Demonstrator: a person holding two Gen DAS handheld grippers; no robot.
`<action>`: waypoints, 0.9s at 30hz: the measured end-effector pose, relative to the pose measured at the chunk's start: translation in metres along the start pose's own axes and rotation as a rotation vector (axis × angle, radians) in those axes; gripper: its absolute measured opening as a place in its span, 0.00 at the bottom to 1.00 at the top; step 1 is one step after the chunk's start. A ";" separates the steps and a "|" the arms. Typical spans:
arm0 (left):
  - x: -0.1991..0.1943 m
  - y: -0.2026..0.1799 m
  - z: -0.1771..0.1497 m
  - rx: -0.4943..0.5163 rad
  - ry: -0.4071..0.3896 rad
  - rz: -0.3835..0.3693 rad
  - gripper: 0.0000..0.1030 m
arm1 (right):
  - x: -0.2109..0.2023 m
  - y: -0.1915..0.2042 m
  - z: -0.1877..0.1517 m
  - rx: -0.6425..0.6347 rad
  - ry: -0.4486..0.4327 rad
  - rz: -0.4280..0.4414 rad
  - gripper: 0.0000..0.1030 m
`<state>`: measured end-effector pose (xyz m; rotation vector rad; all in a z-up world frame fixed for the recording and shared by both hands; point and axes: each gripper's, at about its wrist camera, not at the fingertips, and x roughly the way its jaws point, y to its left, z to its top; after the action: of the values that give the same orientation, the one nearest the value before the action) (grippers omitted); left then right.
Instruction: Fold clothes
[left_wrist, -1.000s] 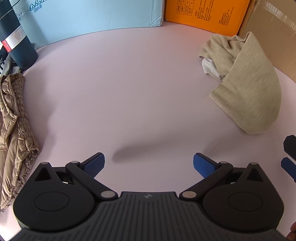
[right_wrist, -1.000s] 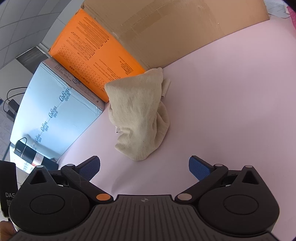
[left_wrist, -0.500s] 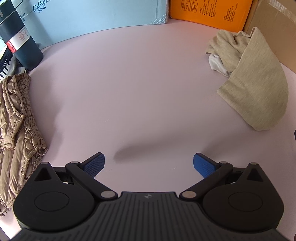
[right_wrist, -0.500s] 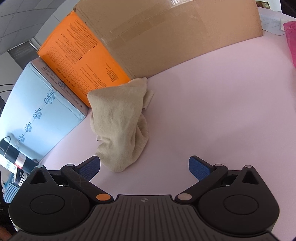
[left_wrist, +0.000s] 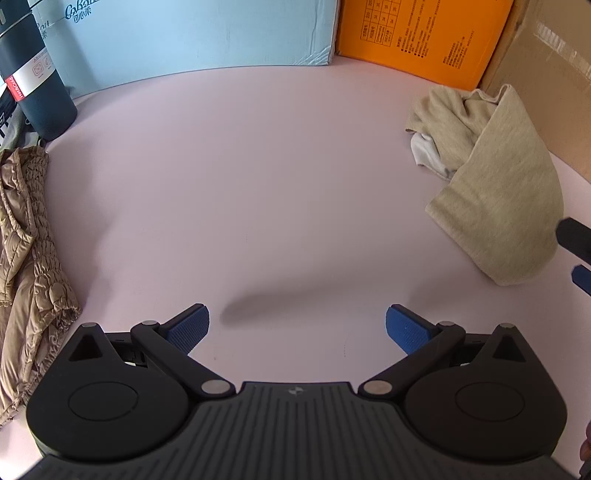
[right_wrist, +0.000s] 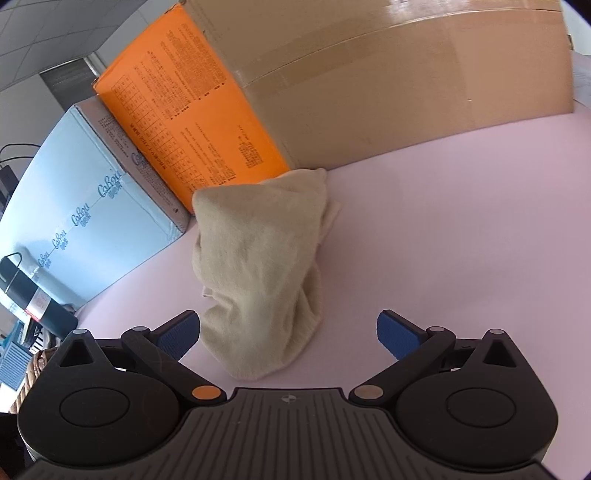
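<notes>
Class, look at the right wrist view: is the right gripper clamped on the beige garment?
No: the right gripper is open, and the beige garment lies loose on the table.

Beige garment (right_wrist: 258, 273) ahead of right gripper (right_wrist: 288, 334): soft matt knit cloth. Gripper bodies seen as matt black plastic, pads (right_wrist: 397, 334) in blue textured rubber, pivots in bare metal. Table (left_wrist: 240, 184) smooth, matt pink. Jacket (left_wrist: 26, 266) left of left gripper (left_wrist: 297, 325): quilted, faintly shiny fabric. Boxes (right_wrist: 388, 92) beyond: cardboard, glossy tape.

My left claw (left_wrist: 297, 325) hangs wide open over the bare pink table (left_wrist: 240, 184). A beige garment (left_wrist: 495, 192) lies crumpled at the far right edge; a quilted jacket (left_wrist: 26, 258) drapes the left edge.
</notes>
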<state>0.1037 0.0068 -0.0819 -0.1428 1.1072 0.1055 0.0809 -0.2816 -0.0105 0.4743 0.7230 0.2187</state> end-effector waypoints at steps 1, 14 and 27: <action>0.002 0.001 0.001 -0.007 0.000 -0.002 1.00 | 0.006 0.003 0.002 -0.008 0.004 0.008 1.00; 0.032 0.032 0.022 -0.070 0.002 0.061 1.00 | 0.071 0.050 0.007 0.006 0.165 0.329 1.00; 0.019 0.020 0.015 -0.064 -0.027 0.007 1.00 | 0.011 0.007 0.001 0.127 0.133 0.365 1.00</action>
<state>0.1225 0.0298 -0.0937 -0.1941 1.0775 0.1493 0.0891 -0.2720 -0.0128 0.7171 0.7796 0.5527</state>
